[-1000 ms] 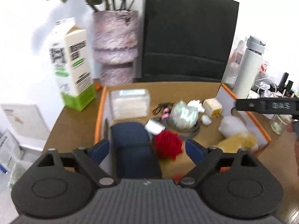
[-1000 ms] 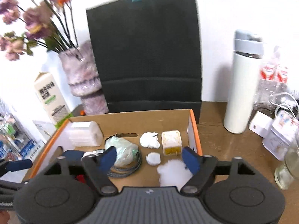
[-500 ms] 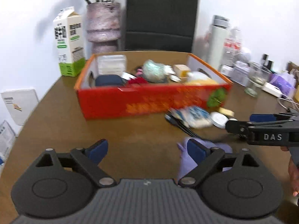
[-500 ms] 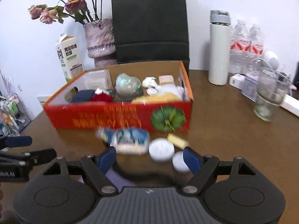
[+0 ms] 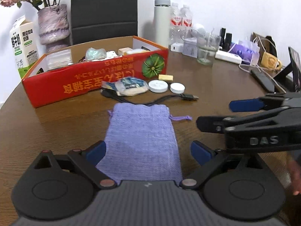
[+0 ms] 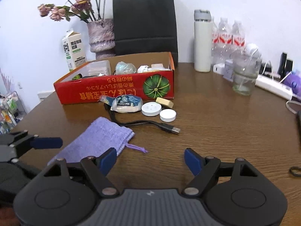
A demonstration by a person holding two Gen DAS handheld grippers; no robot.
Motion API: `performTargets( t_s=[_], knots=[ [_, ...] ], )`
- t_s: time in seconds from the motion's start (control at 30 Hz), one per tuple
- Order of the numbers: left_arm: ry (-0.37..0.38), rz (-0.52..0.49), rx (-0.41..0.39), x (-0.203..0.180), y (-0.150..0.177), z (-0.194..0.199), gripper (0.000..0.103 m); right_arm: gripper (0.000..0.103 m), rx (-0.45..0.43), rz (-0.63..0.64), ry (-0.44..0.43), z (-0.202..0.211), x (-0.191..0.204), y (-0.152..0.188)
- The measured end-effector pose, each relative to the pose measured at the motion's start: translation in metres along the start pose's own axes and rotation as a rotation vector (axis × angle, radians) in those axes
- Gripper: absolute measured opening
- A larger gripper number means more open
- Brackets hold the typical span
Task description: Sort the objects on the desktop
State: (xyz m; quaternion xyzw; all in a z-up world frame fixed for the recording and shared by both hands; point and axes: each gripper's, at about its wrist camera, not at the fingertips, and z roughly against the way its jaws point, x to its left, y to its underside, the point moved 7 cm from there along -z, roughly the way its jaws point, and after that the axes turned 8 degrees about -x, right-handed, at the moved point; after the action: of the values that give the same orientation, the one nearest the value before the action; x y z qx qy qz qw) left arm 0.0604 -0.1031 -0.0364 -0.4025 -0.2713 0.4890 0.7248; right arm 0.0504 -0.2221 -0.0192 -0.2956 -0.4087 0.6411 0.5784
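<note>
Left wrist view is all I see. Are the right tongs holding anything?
Observer: No. In the right wrist view, the right tongs stand open over the bare table, with nothing between them.
Operator: Where's the purple pouch from there?
Observer: The purple pouch lies ahead and to the left of them. Its drawstring trails just in front of their left finger.
Operator: Anything beyond my right edge?
Observer: A small black loop lies on the table to the right of the tongs.
</note>
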Motion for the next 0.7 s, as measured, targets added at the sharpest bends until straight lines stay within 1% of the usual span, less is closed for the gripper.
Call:
performTargets(
  t_s=[0.03, 0.1, 0.13, 0.17, 0.2, 0.3, 0.33, 0.37, 0.4, 0.43, 0.47, 0.5, 0.53, 0.6, 0.7],
  knots=[
    [-0.002, 0.002, 0.01, 0.0, 0.001, -0.003, 0.099, 0.078, -0.003, 0.0, 0.001, 0.003, -0.002, 0.001],
    [-0.015, 0.02, 0.03, 0.002, 0.005, -0.009, 0.095, 0.078, -0.007, -0.002, 0.003, 0.007, -0.005, 0.003],
    [-0.024, 0.019, 0.021, 0.005, 0.005, -0.008, 0.093, 0.078, -0.005, -0.002, 0.006, 0.007, -0.006, 0.004],
    [-0.036, 0.021, 0.015, 0.007, 0.005, -0.008, 0.085, 0.078, -0.002, -0.002, 0.012, 0.006, -0.008, 0.004],
    [-0.047, 0.019, 0.007, 0.009, 0.005, -0.008, 0.082, 0.078, 0.001, -0.003, 0.021, 0.005, -0.01, 0.004],
    [-0.046, 0.004, -0.002, 0.009, 0.005, -0.005, 0.071, 0.076, 0.003, -0.011, 0.024, -0.001, -0.012, 0.002],
    [-0.039, -0.01, -0.009, 0.008, 0.005, -0.003, 0.057, 0.074, 0.006, -0.013, 0.016, -0.004, -0.011, 0.001],
    [-0.018, -0.013, -0.012, 0.006, 0.005, -0.001, 0.044, 0.067, 0.01, -0.014, 0.009, -0.007, -0.011, -0.001],
    [-0.009, -0.014, -0.012, 0.005, 0.004, 0.0, 0.039, 0.059, 0.016, -0.014, 0.007, -0.011, -0.01, -0.003],
    [-0.008, -0.018, -0.012, 0.005, 0.004, 0.0, 0.029, 0.057, 0.018, -0.015, 0.007, -0.014, -0.01, -0.005],
    [-0.01, -0.019, -0.01, 0.006, 0.004, 0.001, 0.016, 0.056, 0.016, -0.018, 0.01, -0.018, -0.011, -0.008],
    [-0.002, -0.01, -0.003, 0.007, 0.003, 0.001, 0.011, 0.056, 0.013, -0.021, 0.014, -0.022, -0.012, -0.011],
    [0.014, 0.011, 0.01, 0.01, 0.002, 0.002, 0.007, 0.056, 0.007, -0.025, 0.017, -0.025, -0.013, -0.014],
    [0.049, 0.058, 0.013, 0.014, -0.001, 0.006, 0.006, 0.056, -0.004, -0.038, 0.021, -0.033, -0.016, -0.024],
    [0.092, 0.092, -0.051, 0.022, -0.015, 0.021, 0.006, 0.056, -0.019, -0.05, 0.022, -0.051, -0.02, -0.044]
  ],
)
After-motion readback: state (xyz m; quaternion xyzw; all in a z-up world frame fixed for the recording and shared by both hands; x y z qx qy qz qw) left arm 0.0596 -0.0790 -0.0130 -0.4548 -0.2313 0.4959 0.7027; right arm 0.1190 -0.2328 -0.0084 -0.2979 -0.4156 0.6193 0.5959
